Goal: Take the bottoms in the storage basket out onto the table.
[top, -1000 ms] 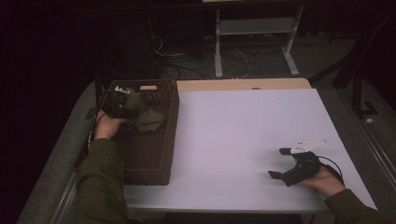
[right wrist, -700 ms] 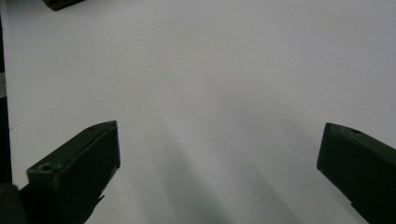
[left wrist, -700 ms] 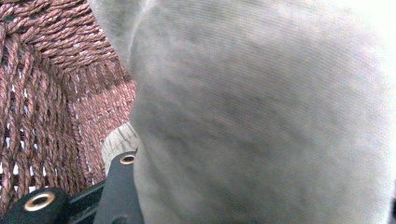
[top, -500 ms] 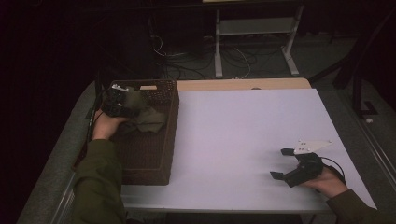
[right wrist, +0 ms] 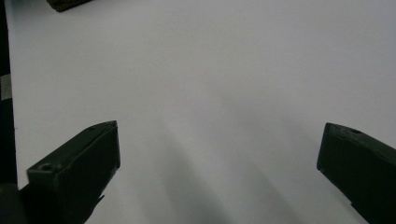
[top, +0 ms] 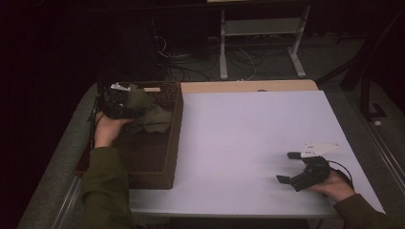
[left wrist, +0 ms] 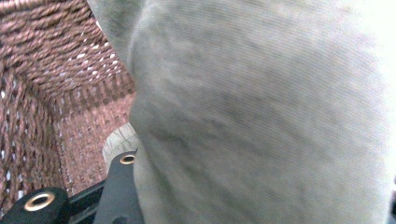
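The left tongs (top: 125, 101) are lifting an olive cloth (top: 153, 117) higher out of the basket (top: 165, 162) at the frame's left (clamped on it, apparently); the cloth is coming free. The right tongs (top: 292, 167), spread wide, are resting on the desk (top: 239, 129), lower right.

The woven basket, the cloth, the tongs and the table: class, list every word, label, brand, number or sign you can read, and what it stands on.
None: no readable text on the woven basket, the olive cloth, the left tongs, the right tongs or the white table.
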Demonstrator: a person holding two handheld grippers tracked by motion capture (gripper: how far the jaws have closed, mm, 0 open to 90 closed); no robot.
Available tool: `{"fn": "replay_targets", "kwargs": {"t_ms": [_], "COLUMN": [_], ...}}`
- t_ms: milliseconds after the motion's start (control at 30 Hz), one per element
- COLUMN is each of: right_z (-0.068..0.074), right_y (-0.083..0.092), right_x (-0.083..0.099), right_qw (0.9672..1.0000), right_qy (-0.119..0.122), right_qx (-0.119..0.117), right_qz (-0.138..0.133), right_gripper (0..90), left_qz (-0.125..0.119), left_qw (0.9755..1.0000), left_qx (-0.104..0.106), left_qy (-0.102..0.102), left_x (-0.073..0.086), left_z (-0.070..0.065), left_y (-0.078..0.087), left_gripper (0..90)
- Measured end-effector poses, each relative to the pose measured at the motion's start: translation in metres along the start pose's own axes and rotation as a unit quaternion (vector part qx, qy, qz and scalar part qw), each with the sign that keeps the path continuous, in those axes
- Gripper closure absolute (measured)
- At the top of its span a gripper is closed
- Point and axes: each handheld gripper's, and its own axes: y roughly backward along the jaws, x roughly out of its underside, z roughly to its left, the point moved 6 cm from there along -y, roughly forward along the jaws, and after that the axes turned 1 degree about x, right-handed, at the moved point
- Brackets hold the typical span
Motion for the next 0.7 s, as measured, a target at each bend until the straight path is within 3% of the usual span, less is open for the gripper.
{"fn": "replay_targets", "kwargs": {"t_ms": [167, 300, 533, 700], "right_z": [-0.001, -0.002, -0.002, -0.002], "right_y": [-0.003, -0.002, -0.003, -0.002], "right_x": [0.000, 0.000, 0.000, 0.000], "right_qw": [1.0000, 1.0000, 1.0000, 1.0000], "right_qy": [-0.001, -0.005, -0.003, -0.004], "right_qx": [0.000, 0.000, 0.002, 0.002], "right_qz": [0.003, 0.002, 0.004, 0.003], "right_gripper": [0.0, 0.0, 0.0, 0.0], "left_qz": [-0.009, -0.023, -0.026, -0.041], "left_qw": [0.9998, 0.9997, 0.9996, 0.9991], "left_qx": [-0.006, 0.006, 0.008, 0.007], "left_qy": [-0.016, -0.008, -0.006, 0.001], "left_x": [0.000, -0.002, 0.002, 0.000], "left_z": [-0.014, -0.016, -0.016, -0.019], "left_y": [0.006, 0.010, 0.019, 0.029], "left_gripper": [51.5, 51.5, 51.5, 51.5]}}
